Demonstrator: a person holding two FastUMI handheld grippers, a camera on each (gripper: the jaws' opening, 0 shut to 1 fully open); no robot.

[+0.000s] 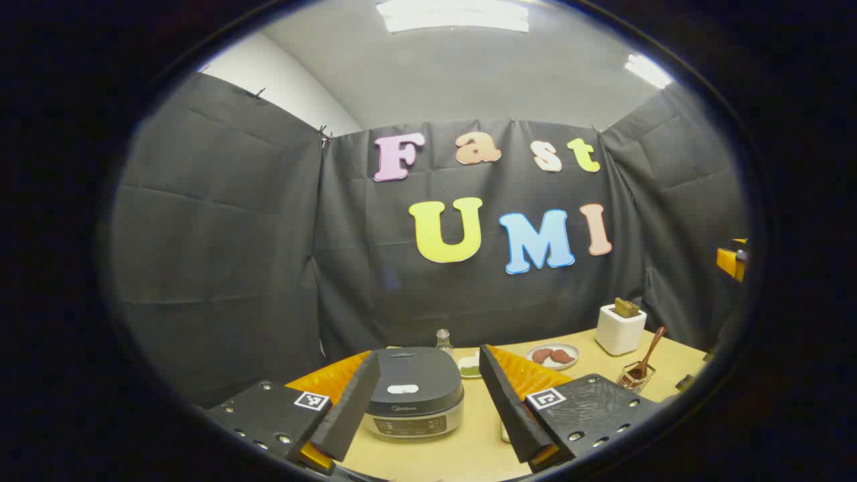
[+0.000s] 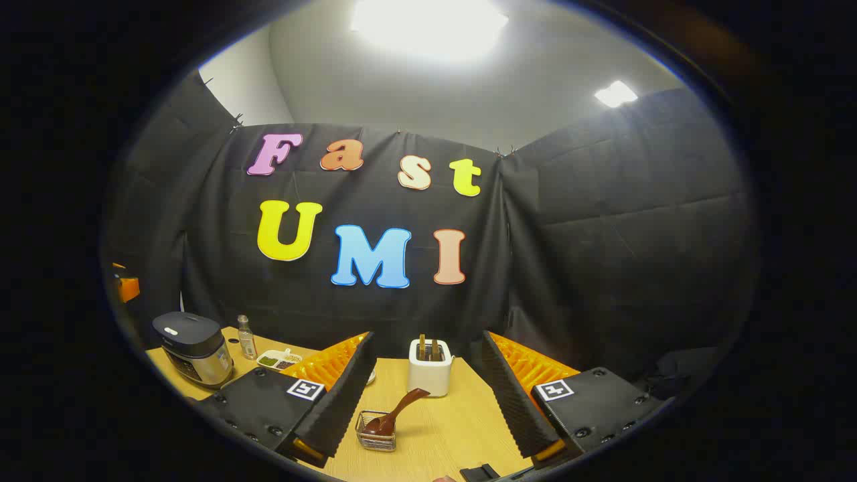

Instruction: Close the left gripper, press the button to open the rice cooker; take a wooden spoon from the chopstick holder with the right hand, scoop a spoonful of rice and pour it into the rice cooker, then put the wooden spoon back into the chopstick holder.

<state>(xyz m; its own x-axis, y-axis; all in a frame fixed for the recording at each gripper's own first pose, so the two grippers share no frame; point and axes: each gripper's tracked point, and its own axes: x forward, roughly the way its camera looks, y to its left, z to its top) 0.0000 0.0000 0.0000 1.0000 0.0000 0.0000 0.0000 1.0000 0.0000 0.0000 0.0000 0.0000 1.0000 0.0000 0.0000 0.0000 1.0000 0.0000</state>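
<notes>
The rice cooker (image 1: 415, 398) stands with its dark lid down and a white button (image 1: 402, 388) on top, straight ahead between the fingers of my open left gripper (image 1: 428, 358). The same cooker (image 2: 191, 348) sits at the far left in the right gripper view. A wooden spoon (image 2: 402, 407) leans in a small wire holder (image 2: 375, 432) just ahead of my open right gripper (image 2: 428, 341), which holds nothing. In the left gripper view the spoon (image 1: 651, 348) and wire holder (image 1: 635, 378) are off to the right.
A white holder (image 2: 430, 373) with wooden sticks stands behind the wire holder. A glass bottle (image 1: 442, 340), a small dish (image 1: 470, 366) of green stuff and a plate (image 1: 552, 355) with brown pieces sit behind the cooker. The table (image 2: 455, 428) is light wood.
</notes>
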